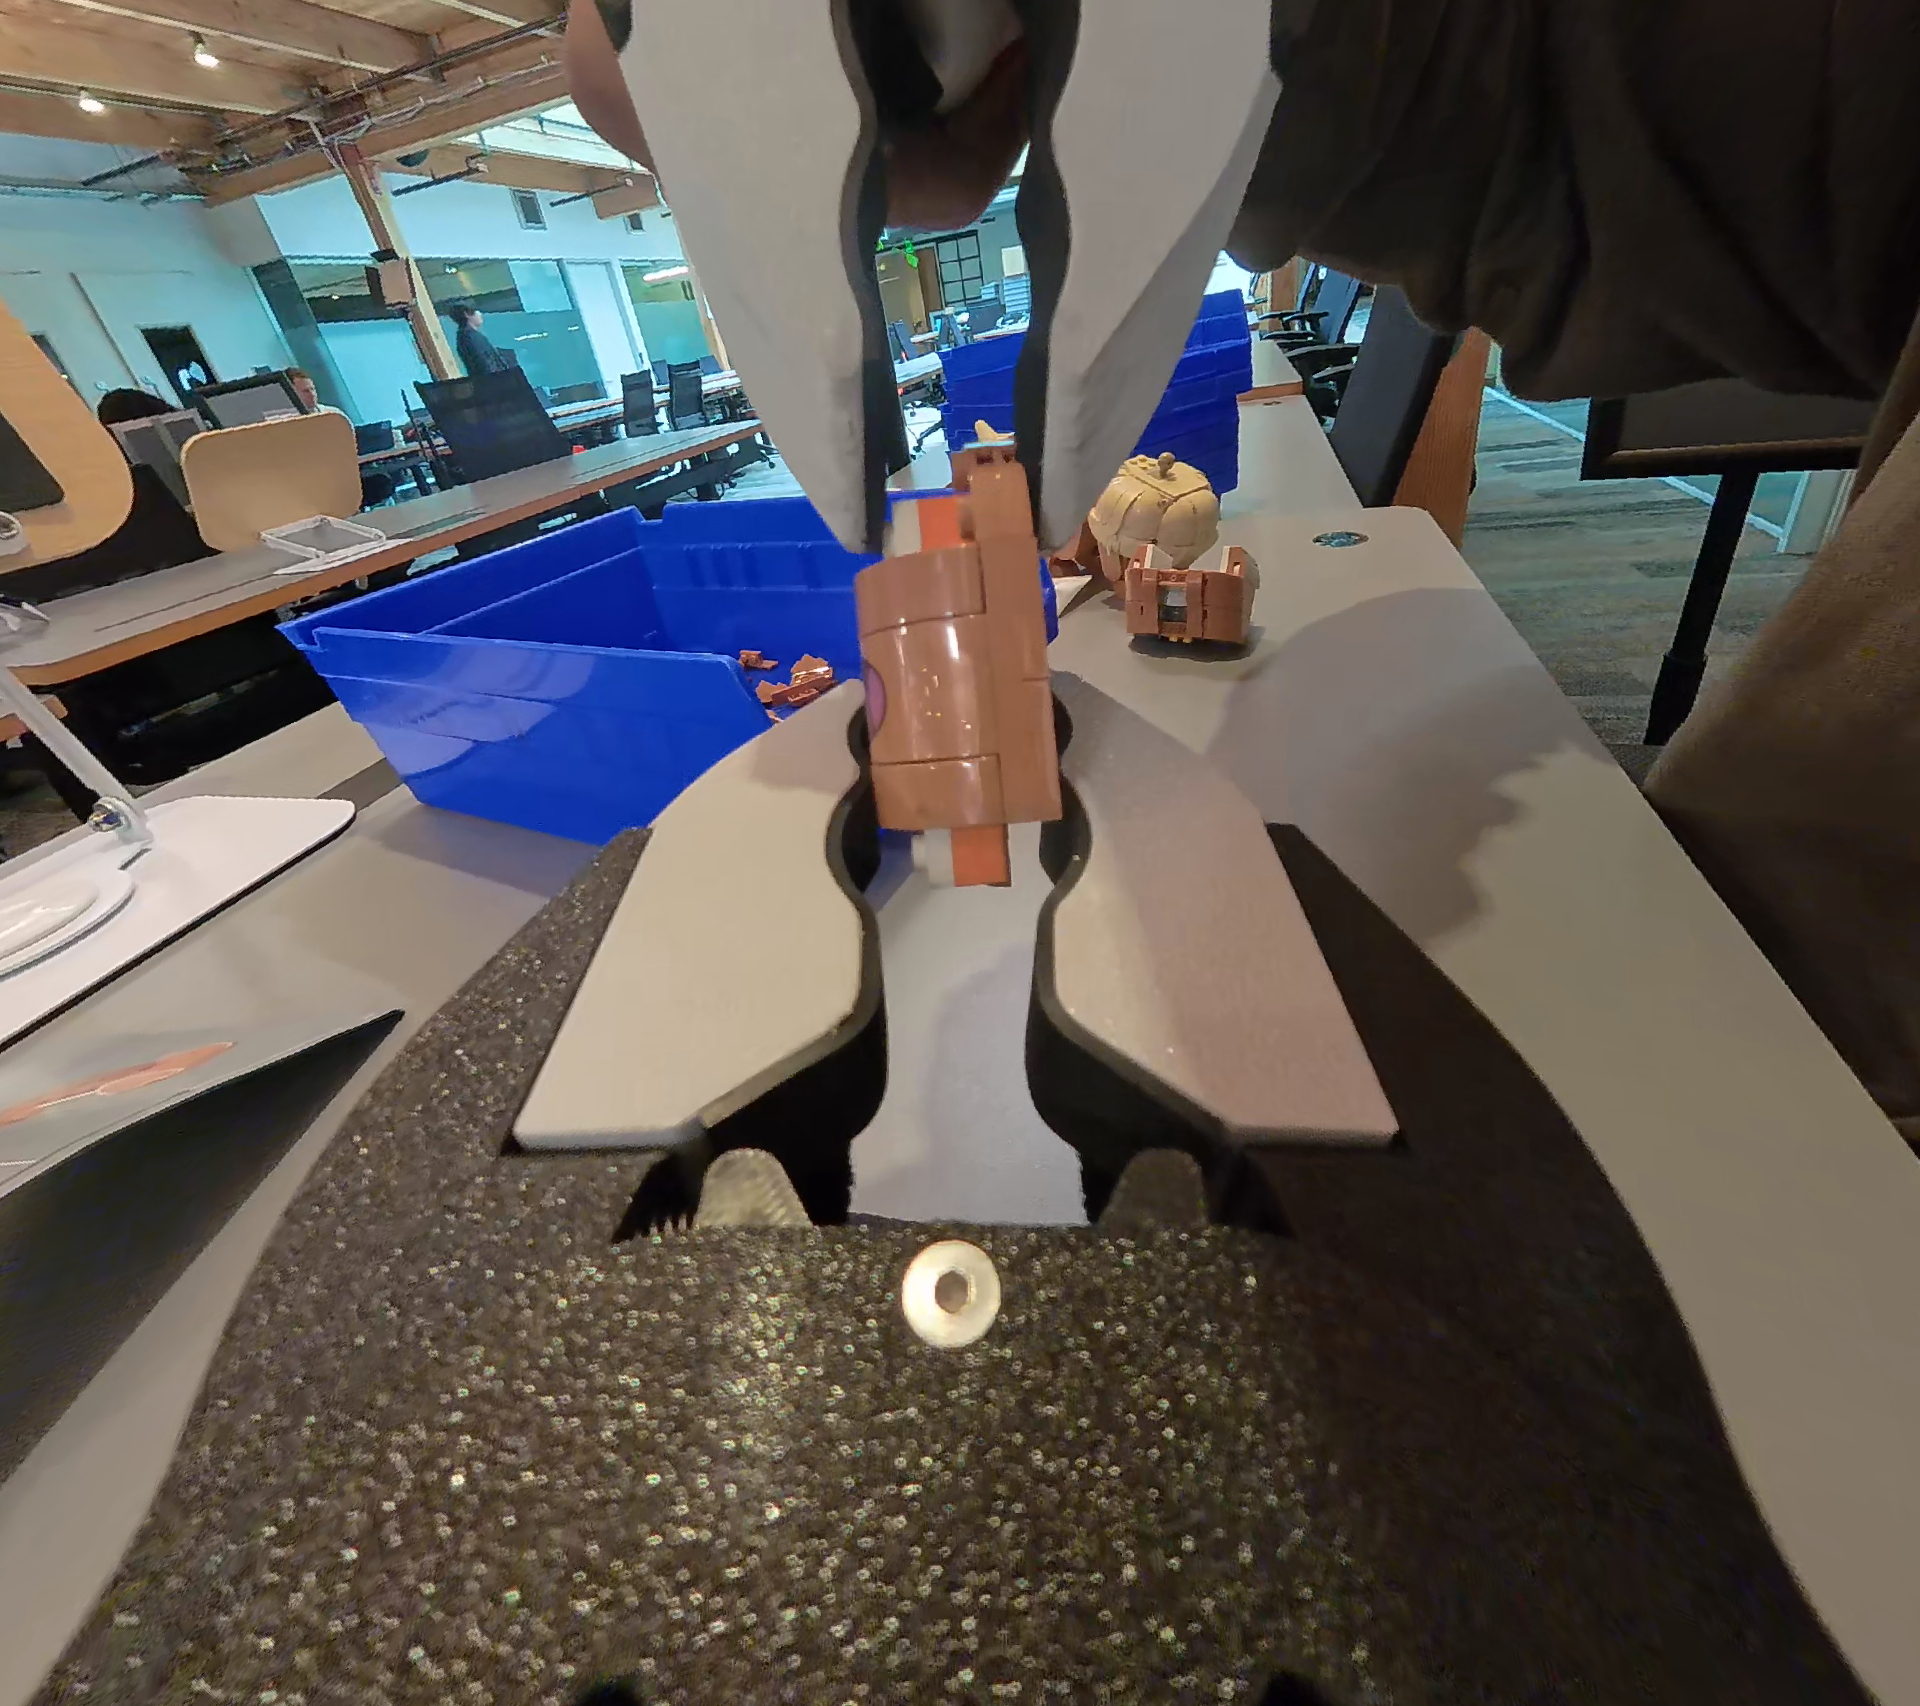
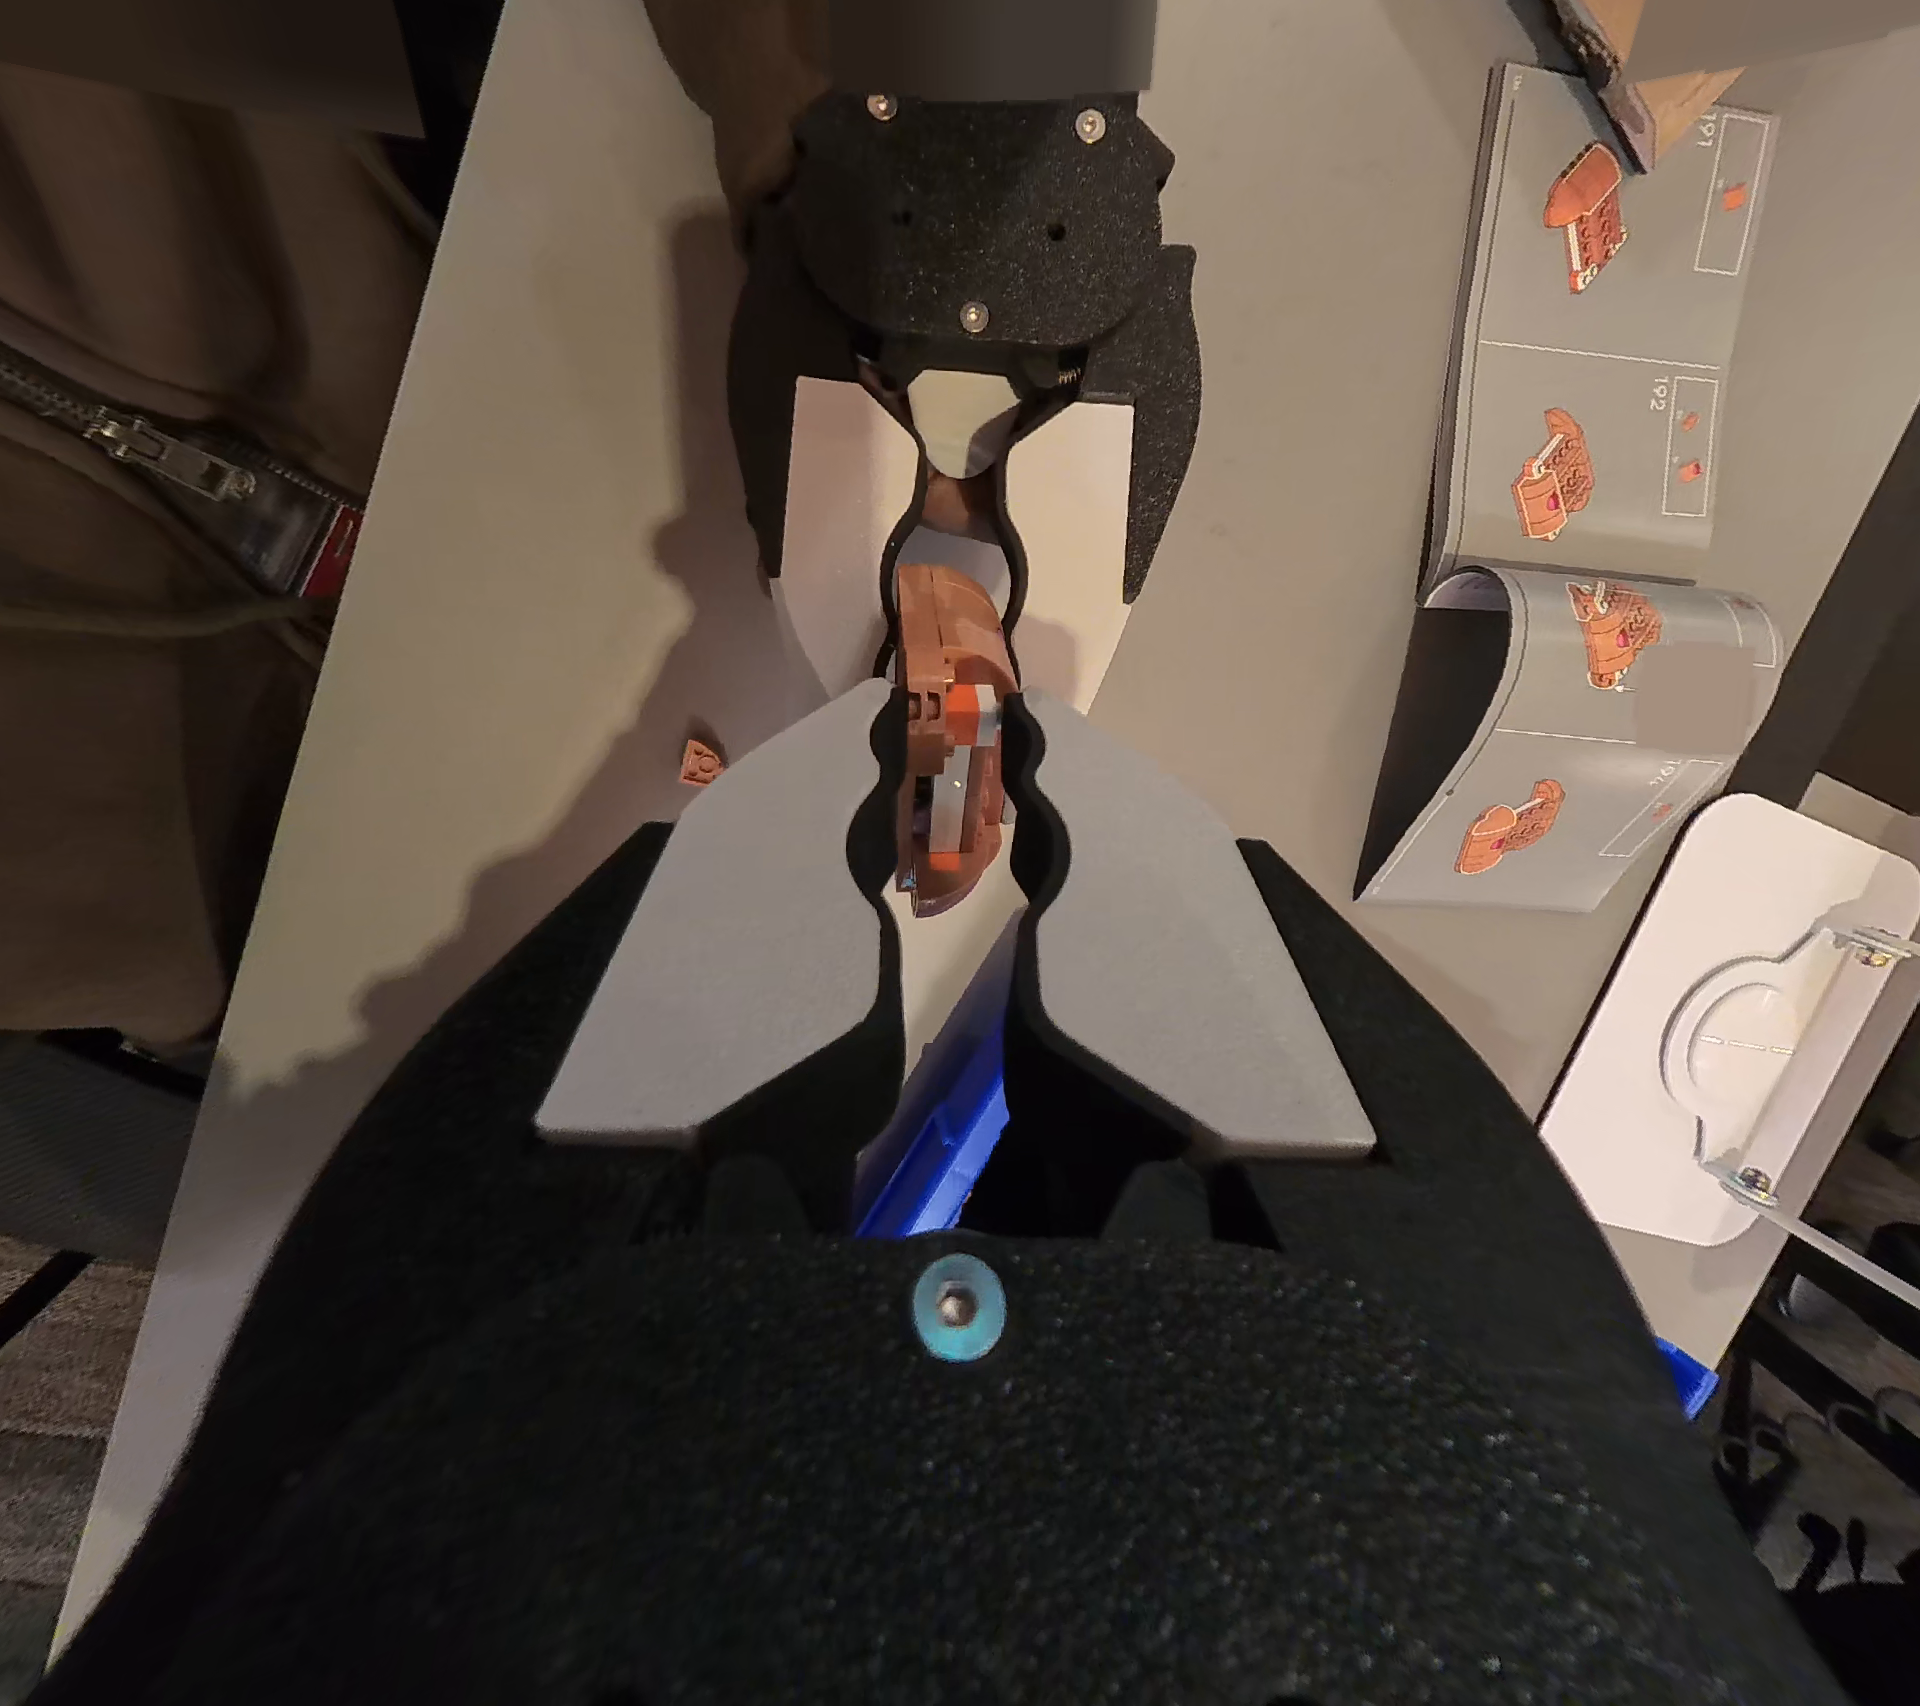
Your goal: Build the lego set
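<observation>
Gripping seen, left wrist view: the brown lego assembly (image 1: 961, 700) is clamped between the fingers of the left gripper (image 1: 961, 721), which are closed onto its sides.
Second hold, left wrist view: the right gripper (image 1: 951, 529) is seen coming down from above, its fingers pinched on the upper end of the same assembly.
Assembly position: it is held in the air above the grey table (image 1: 1403, 825), upright, just right of the blue bin (image 1: 540, 680).
Bin contents: small brown loose pieces (image 1: 795, 677) are seen inside the blue bin, at its right end.
Beyond the assembly: a tan rounded lego build (image 1: 1153, 508) and a brown boxy lego build (image 1: 1184, 596) are set on the table, right of the blue bin and touching or nearly touching each other.
Right wrist view, hold: the right gripper (image 2: 951, 721) is closed on the near end of the assembly (image 2: 951, 721); the left gripper (image 2: 951, 607) is closed on its far end.
Right wrist view, table: one small brown piece (image 2: 702, 763) is lying just left of the assembly.
Right wrist view, booklet: an open instruction booklet (image 2: 1590, 451) is laid well right of the assembly, with a white stand base (image 2: 1714, 1012) near its lower edge.
</observation>
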The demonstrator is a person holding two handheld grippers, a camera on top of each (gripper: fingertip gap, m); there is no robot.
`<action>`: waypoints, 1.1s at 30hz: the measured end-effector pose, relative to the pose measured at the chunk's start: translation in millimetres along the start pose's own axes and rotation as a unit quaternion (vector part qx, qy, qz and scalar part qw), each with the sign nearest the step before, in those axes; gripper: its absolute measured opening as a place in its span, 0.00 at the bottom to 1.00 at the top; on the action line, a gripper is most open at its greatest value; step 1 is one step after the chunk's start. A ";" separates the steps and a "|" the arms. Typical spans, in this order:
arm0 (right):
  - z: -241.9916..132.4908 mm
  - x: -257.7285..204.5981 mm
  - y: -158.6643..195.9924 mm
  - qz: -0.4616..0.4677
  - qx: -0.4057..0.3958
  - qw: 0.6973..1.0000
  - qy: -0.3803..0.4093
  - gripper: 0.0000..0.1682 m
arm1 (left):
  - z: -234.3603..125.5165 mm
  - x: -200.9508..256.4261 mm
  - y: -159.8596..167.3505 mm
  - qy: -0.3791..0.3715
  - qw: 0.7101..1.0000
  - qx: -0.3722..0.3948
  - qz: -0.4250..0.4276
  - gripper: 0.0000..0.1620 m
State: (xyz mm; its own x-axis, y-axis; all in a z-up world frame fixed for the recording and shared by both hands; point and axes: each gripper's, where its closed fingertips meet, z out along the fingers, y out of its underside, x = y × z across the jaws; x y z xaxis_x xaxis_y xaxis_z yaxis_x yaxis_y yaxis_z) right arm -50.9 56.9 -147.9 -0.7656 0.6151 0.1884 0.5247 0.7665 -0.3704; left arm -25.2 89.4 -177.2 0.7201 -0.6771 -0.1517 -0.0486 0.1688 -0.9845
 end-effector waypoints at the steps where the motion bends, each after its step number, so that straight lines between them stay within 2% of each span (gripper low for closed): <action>1: 0.2 0.0 0.2 -0.001 0.000 1.000 0.000 0.10 | -0.1 0.1 0.4 0.001 1.000 -0.001 0.000 0.17; 12: 1.8 -2.4 2.9 -0.009 0.003 1.000 -0.001 0.10 | 1.3 2.4 4.6 0.005 1.000 -0.012 0.006 0.17; 15: -1.3 2.6 -1.3 -0.013 0.022 0.999 0.024 0.10 | -0.1 -2.5 0.2 -0.002 1.000 -0.002 0.000 0.17; 18: -3.6 4.6 -2.8 -0.022 0.018 0.999 0.039 0.19 | 0.4 1.0 -1.8 0.000 1.000 0.000 0.015 0.17; 22: 5.1 -3.5 -2.1 -0.033 0.005 0.999 0.020 0.22 | 0.1 1.5 -5.3 0.000 1.000 0.007 0.014 0.17; 24: 8.8 -3.8 -2.4 -0.033 0.003 0.999 0.019 0.22 | -0.8 0.2 -6.0 -0.002 1.000 0.008 0.011 0.17; 28: 8.9 0.2 -7.1 -0.034 0.015 0.999 0.029 0.14 | -1.1 0.6 -6.7 0.000 1.000 0.009 0.011 0.17; 33: 8.4 0.6 -5.3 -0.041 0.007 0.999 0.032 0.14 | -1.7 0.3 -8.0 0.002 1.000 0.013 0.004 0.17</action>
State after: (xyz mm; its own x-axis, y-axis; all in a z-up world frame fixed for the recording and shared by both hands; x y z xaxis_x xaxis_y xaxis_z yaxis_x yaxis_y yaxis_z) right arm -57.2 51.6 -153.4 -0.7802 0.5614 0.2761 0.4554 0.8122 -0.3646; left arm -25.8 86.6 -169.5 0.7163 -0.6791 -0.1605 -0.0368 0.1930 -0.9805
